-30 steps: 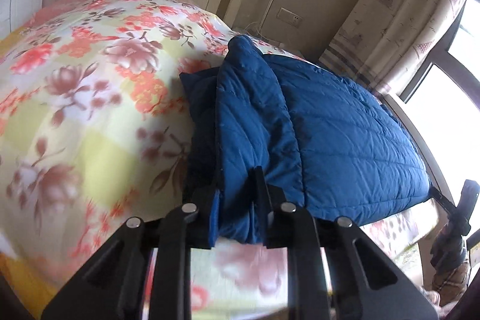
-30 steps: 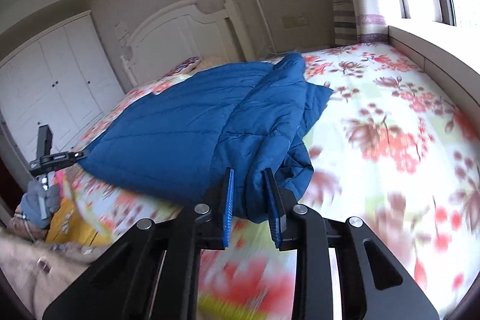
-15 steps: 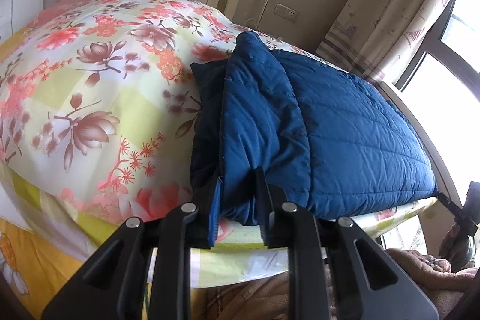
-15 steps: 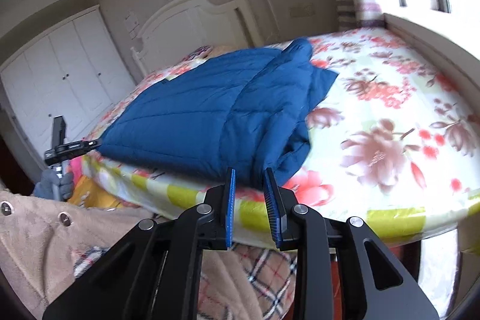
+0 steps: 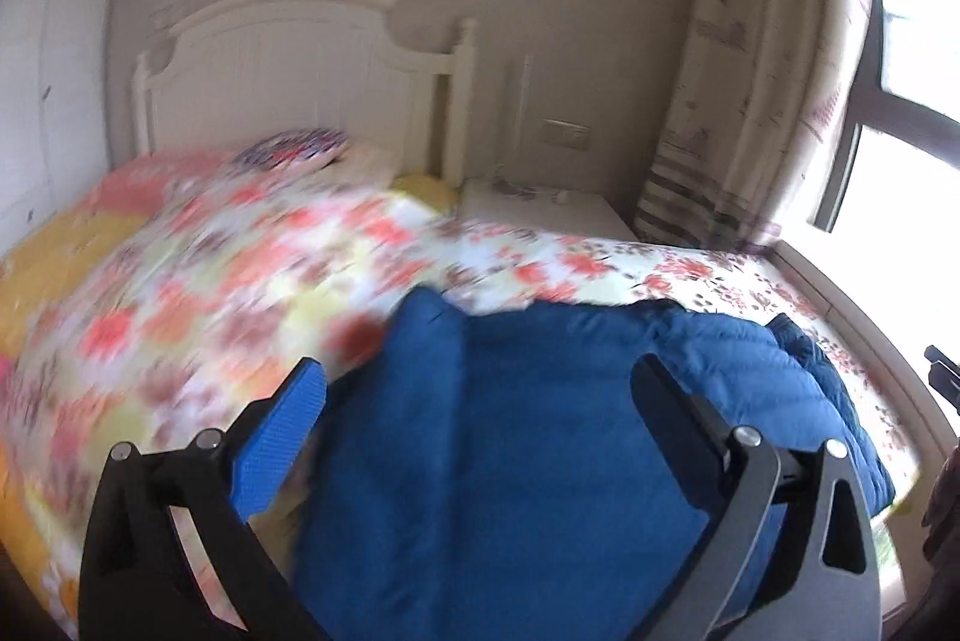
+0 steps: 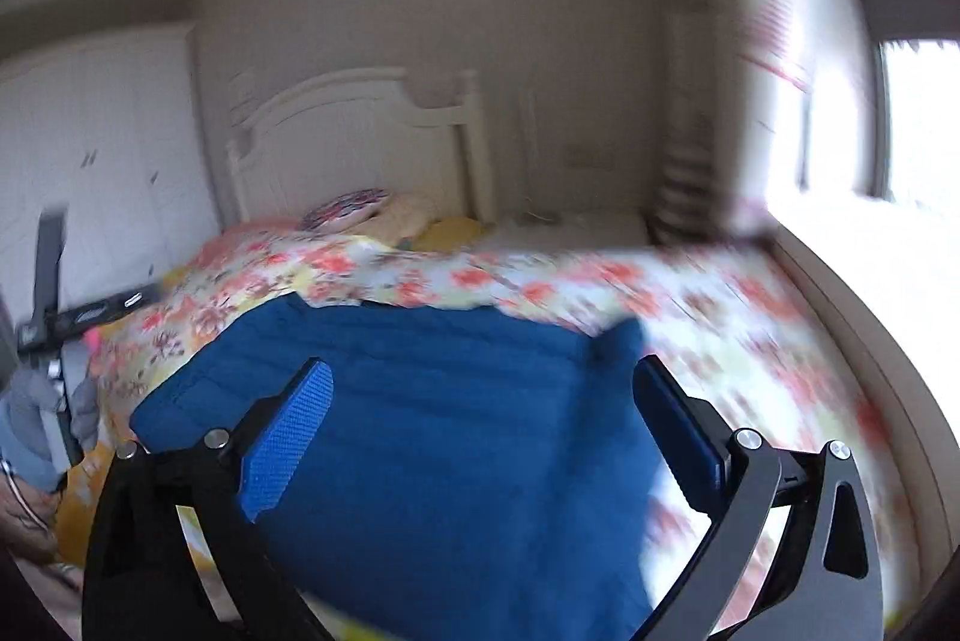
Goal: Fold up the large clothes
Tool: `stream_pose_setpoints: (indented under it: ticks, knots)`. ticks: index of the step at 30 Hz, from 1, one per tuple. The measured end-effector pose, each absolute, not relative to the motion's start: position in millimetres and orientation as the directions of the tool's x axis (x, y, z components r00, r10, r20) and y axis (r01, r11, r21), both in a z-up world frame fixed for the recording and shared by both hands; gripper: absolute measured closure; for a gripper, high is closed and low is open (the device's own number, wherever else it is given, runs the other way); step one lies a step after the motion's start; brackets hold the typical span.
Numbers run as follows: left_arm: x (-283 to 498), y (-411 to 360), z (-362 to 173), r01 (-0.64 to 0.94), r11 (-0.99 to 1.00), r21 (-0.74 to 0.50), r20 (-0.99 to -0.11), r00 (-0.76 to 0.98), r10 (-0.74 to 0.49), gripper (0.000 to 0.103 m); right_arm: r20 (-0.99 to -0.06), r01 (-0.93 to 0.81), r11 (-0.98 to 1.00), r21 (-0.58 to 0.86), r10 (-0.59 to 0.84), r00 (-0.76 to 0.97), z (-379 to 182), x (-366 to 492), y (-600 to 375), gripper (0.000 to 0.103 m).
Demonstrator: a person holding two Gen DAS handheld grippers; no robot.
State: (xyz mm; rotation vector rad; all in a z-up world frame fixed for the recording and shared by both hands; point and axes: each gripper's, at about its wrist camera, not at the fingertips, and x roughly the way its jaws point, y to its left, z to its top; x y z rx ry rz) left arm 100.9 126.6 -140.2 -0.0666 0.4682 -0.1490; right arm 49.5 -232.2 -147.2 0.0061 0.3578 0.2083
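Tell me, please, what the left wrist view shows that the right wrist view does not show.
Only the left wrist view shows the open left gripper from behind, its jaws just opened, and the right gripper's tip at the far right edge. Only the right wrist view shows the open right gripper from behind, likewise just opened, white wardrobe doors, and a gloved hand holding the left gripper. Both show the blue quilted garment on the floral bedspread, and the white headboard; nothing is gripped.

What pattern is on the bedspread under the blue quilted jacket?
A floral print, red-orange and brownish flowers on a white and pale yellow ground, on the bedspread; the right wrist view shows it best.
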Motion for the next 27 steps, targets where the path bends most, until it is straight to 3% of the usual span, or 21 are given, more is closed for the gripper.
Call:
stream_pose_setpoints:
  ticks: [7, 9, 10, 11, 12, 14, 22, 25, 27]
  knots:
    - [197, 43, -147, 0.155, 0.987, 0.047, -0.562, 0.821, -0.103, 0.002, -0.483, -0.242, 0.953, -0.185, 0.126, 0.867, -161, 150, -136, 0.011]
    - [217, 36, -169, 0.125, 0.986, 0.111, -0.573, 0.819, -0.039, 0.002, -0.602, -0.273, 0.949, -0.157, 0.128, 0.788, -194, 185, -134, 0.011]
    - [235, 34, -196, 0.123, 0.983, 0.137, -0.624, 0.781, -0.010, 0.002, -0.690, -0.287, 0.949, -0.129, 0.122, 0.713, -221, 205, -134, 0.010]
    - [249, 35, -217, 0.138, 0.984, 0.112, -0.685, 0.728, -0.025, 0.002, -0.718, -0.302, 0.952, -0.055, 0.172, 0.674, -235, 215, -141, 0.010]
    - [263, 40, -237, 0.144, 0.988, 0.056, -0.742, 0.668, -0.055, 0.002, -0.714, -0.294, 0.956, 0.021, 0.220, 0.664, -236, 221, -150, 0.010]
    - [271, 49, -240, 0.112, 0.994, -0.007, -0.739, 0.669, -0.081, 0.002, -0.729, -0.276, 0.960, 0.044, 0.220, 0.649, -236, 230, -155, 0.010]
    - [272, 47, -246, 0.115, 0.993, 0.029, -0.736, 0.675, -0.057, 0.002, -0.746, -0.278, 0.960, 0.042, 0.214, 0.630, -240, 232, -147, 0.010]
    - [270, 45, -245, 0.115, 0.993, 0.030, -0.736, 0.675, -0.056, 0.002, -0.750, -0.275, 0.961, -0.032, 0.159, 0.642, -230, 229, -141, 0.021]
    - [269, 45, -246, 0.115, 0.993, 0.021, -0.734, 0.676, -0.063, 0.002, -0.710, -0.263, 0.960, -0.094, 0.121, 0.694, -217, 225, -136, 0.041]
